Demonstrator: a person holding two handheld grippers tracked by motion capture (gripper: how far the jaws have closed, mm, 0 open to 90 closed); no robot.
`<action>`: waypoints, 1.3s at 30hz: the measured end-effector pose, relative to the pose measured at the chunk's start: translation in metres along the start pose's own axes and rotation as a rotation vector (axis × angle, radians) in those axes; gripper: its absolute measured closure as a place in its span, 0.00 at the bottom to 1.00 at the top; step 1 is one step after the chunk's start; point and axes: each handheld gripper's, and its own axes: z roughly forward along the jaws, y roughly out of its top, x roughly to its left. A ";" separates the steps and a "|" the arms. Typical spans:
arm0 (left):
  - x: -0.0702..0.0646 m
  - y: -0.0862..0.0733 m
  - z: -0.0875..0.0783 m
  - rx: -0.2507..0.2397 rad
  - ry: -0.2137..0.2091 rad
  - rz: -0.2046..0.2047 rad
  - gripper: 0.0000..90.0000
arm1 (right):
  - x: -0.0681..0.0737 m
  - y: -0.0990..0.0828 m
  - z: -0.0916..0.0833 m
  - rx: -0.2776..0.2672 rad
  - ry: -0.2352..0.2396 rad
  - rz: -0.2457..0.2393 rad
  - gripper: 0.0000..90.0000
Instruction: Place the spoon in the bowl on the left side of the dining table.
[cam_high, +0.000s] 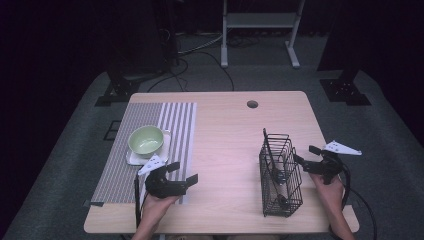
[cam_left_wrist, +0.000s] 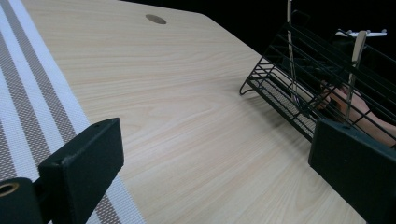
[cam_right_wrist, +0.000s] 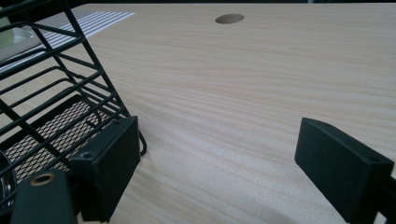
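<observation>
Black wire basket (cam_high: 280, 172) on the counter (cam_high: 225, 135) judged light, rigid, tippable, best gripped at a top rim wire; left tongs (cam_high: 182, 173) and right tongs (cam_high: 303, 154) both released, empty.

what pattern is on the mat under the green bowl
Grey and white stripes running lengthwise along the placemat; the high view shows it best, under the bowl.

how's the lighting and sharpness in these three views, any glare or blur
High view: light wooden table lit, surroundings dark, soft glare patch left of the black wire basket. Left gripper view: its near black jaws blur slightly, wood grain sharp. Right gripper view: even light, no glare, basket wires crisp.
</observation>
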 end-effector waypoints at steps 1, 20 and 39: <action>-0.001 0.000 0.001 0.001 -0.004 -0.004 0.03 | 0.000 0.000 0.000 -0.001 0.000 -0.001 0.14; -0.028 0.014 0.024 0.019 -0.090 0.011 0.03 | 0.000 0.000 0.000 0.002 -0.001 -0.001 0.14; -0.050 0.026 0.046 0.030 -0.136 0.035 0.03 | 0.000 0.000 0.000 0.000 0.000 0.000 0.14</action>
